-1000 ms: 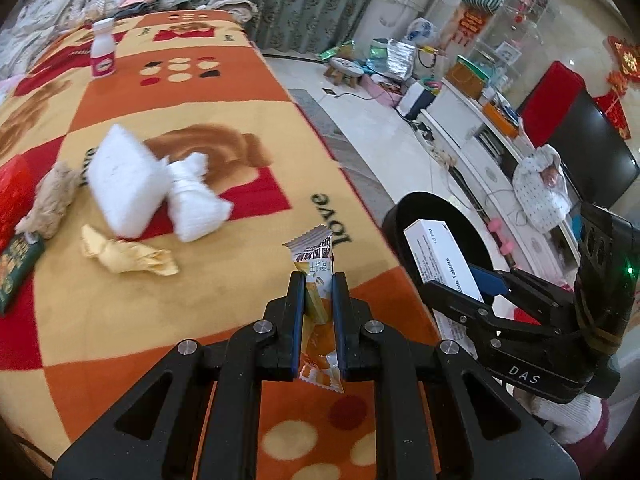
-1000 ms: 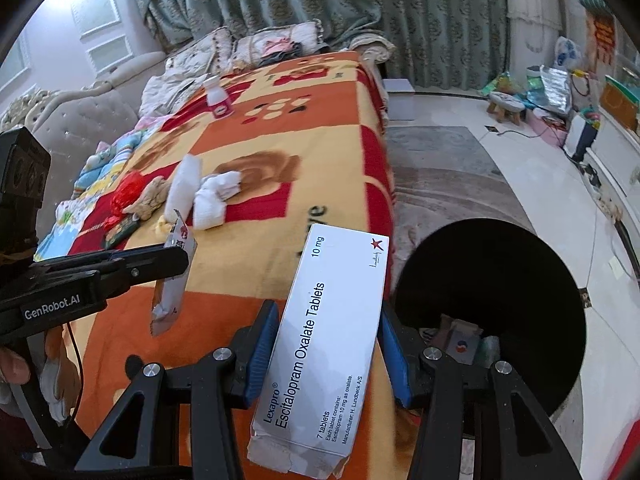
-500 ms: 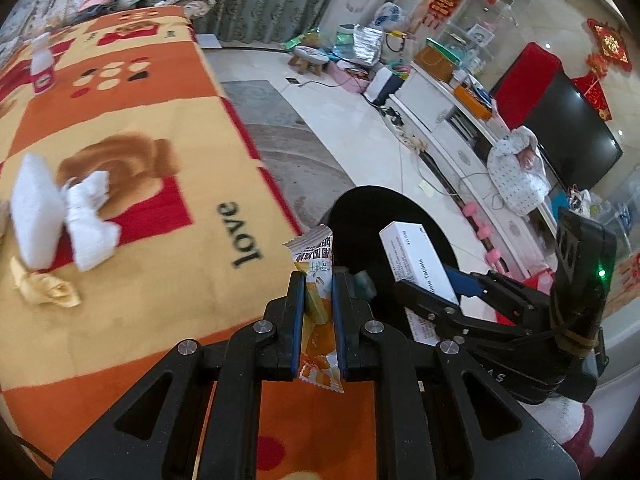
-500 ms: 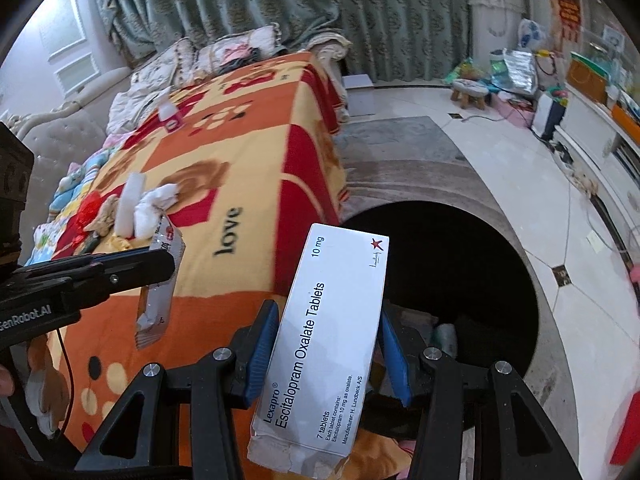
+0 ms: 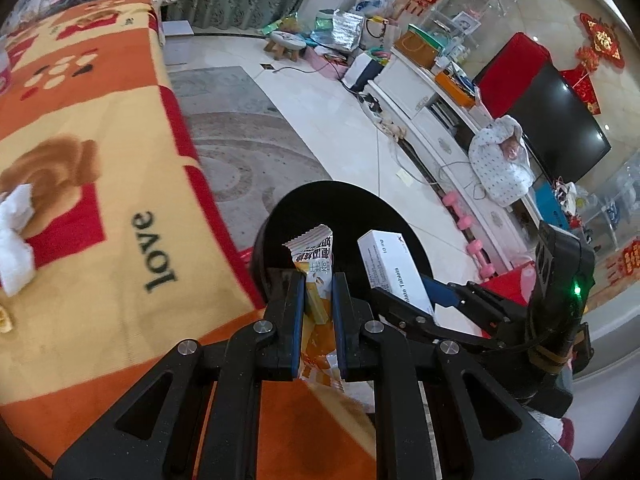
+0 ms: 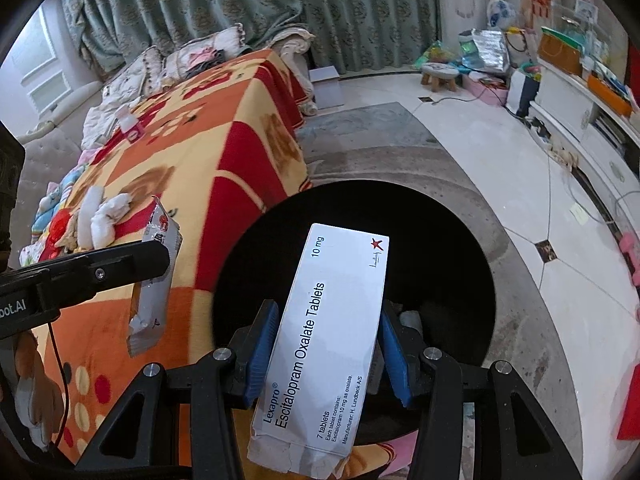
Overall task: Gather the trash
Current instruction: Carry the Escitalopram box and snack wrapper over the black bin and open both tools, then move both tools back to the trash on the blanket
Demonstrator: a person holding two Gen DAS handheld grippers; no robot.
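Both pieces of trash look feather-light. The snack wrapper point(image 5: 314, 280) is thin crinkly film, limp and a bit slick, so I'd judge it best pinched flat across its middle. That is how the left tool point(image 5: 318, 292) has it: jaws nearly closed, pads pressed on both faces, the serrated top standing up and the torn end hanging below. The tablet box point(image 6: 324, 332) is light card, stiff along its length but easy to crush, its bottom flap already ragged. It wants a grip across the 2 long edges, and the right tool point(image 6: 326, 344) holds it so, jaws part-open at the box's width, blue pads point(image 6: 262, 344) against its sides.

Both tools hang beside the blanket-covered bed point(image 5: 100, 184). The box sits over the mouth of the black bin point(image 6: 440, 248), the wrapper near its rim. More scraps, white tissue point(image 6: 106, 214) among them, lie on the bed.
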